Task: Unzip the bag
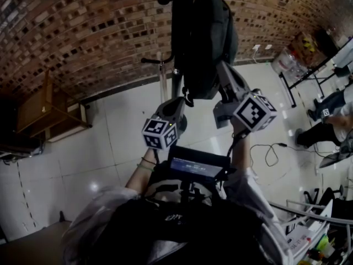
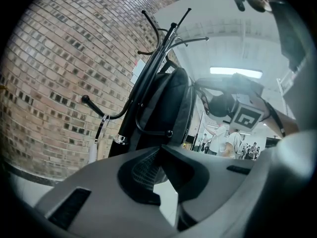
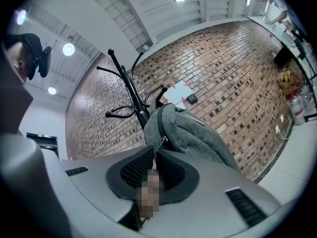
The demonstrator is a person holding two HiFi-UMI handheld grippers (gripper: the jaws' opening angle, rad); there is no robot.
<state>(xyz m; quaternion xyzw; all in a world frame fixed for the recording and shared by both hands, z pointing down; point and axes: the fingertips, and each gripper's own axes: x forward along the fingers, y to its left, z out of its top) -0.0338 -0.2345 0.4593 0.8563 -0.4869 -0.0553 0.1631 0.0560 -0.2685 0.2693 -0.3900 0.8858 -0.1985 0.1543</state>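
A dark grey backpack [image 1: 207, 37] [image 2: 166, 103] [image 3: 193, 133] hangs from a black coat rack [image 1: 176, 81] [image 2: 153, 68] [image 3: 130, 86] in front of a brick wall. My left gripper [image 1: 185, 101] [image 2: 159, 150] reaches up to the bag's bottom edge, its tips pressed together on the fabric there. My right gripper [image 1: 222, 68] [image 3: 153, 157] is raised against the bag's right side. A thin metal zipper pull [image 3: 160, 144] runs down from the bag's zip line into the narrow slit between its ribbed pads, which pinch it.
Wooden furniture [image 1: 44, 112] stands by the wall at the left. Cables [image 1: 270, 153] lie on the tiled floor at the right, near a seated person [image 1: 331, 120]. Water bottles [image 1: 287, 62] stand by the far wall. A cluttered desk corner [image 1: 320, 242] is at the bottom right.
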